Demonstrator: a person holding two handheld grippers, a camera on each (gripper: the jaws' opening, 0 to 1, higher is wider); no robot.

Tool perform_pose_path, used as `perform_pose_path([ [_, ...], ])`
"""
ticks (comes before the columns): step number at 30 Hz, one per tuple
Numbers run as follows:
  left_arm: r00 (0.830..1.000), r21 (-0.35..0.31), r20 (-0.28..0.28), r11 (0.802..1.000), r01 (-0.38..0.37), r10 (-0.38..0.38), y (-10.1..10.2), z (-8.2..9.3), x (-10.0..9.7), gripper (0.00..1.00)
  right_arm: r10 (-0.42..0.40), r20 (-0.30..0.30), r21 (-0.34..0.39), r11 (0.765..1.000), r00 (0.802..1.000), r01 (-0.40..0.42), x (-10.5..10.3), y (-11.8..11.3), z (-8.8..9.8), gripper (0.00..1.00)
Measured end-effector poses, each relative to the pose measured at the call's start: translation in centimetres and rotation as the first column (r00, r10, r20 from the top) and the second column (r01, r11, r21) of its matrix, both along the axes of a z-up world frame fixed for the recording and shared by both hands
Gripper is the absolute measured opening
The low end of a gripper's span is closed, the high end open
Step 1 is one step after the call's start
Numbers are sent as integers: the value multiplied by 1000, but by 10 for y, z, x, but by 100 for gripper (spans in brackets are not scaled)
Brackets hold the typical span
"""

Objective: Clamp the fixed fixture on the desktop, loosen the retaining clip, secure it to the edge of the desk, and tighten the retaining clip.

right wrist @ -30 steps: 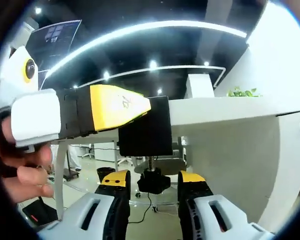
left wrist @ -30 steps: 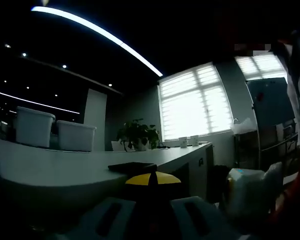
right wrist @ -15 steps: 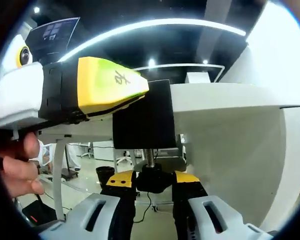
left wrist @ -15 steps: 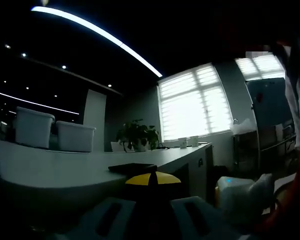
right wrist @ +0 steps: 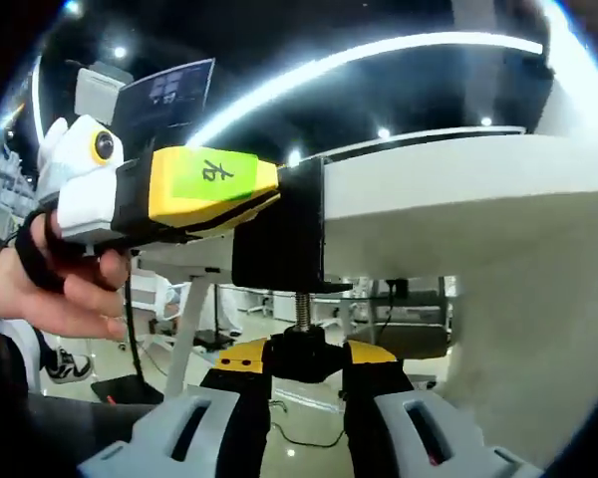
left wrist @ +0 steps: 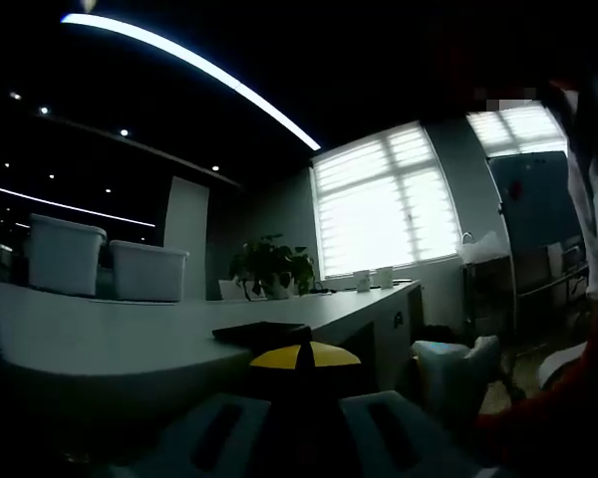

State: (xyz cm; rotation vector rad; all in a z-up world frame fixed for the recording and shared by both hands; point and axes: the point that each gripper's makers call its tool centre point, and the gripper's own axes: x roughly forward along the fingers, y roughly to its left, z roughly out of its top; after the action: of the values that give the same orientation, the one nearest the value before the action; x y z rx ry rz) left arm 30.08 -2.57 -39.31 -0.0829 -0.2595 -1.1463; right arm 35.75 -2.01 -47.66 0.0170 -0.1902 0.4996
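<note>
The black clamp fixture [right wrist: 279, 234] sits over the edge of the white desk [right wrist: 448, 199]. Its top plate [left wrist: 262, 334] lies flat on the desktop. A threaded screw [right wrist: 301, 311] hangs below it and ends in a black knob [right wrist: 304, 351]. My right gripper [right wrist: 304, 357] reaches up from under the desk edge, its yellow-tipped jaws shut on that knob. My left gripper [right wrist: 204, 189], held by a hand [right wrist: 75, 299], comes in from the left and is shut on the fixture's side. Seen along its own jaws, the left gripper [left wrist: 304, 357] has its yellow tips pressed together. The right gripper's white body [left wrist: 448, 373] shows low on the right.
Two white bins [left wrist: 105, 269], a potted plant [left wrist: 272, 269] and cups [left wrist: 374, 279] stand on the far desktop [left wrist: 110, 339]. A bright window [left wrist: 389, 209] is behind. Under the desk are desk legs [right wrist: 184, 334] and chairs. A person's sleeve [left wrist: 578, 388] is at the right.
My right gripper rose from open below the knob to shut on it, then its view swung left and tilted. In the left gripper view its white body slid left.
</note>
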Motion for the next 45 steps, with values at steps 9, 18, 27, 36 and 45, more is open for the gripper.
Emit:
perform_pose_path([
  [9,1000,3,-3,1000,-7,7,0,0,0,1,223,-70,31,975,972,-221,2,7,-3,28],
  [18,1000,6,-3,1000,-4,4,0,0,0,1,79,-34,3,997,996,-79,-2,1,-8,31],
  [27,1000,11,0,1000,8,-8,-4,-2,0,1,-185,-14,-26,982,983,185,-13,-6,5,44],
  [36,1000,0,-1,1000,9,-9,-4,-2,-1,1,-344,-57,-10,939,937,344,-26,2,-4,39],
  [45,1000,1,4,1000,0,0,-2,-1,-1,1,-529,-47,8,848,848,530,-28,-29,9,38],
])
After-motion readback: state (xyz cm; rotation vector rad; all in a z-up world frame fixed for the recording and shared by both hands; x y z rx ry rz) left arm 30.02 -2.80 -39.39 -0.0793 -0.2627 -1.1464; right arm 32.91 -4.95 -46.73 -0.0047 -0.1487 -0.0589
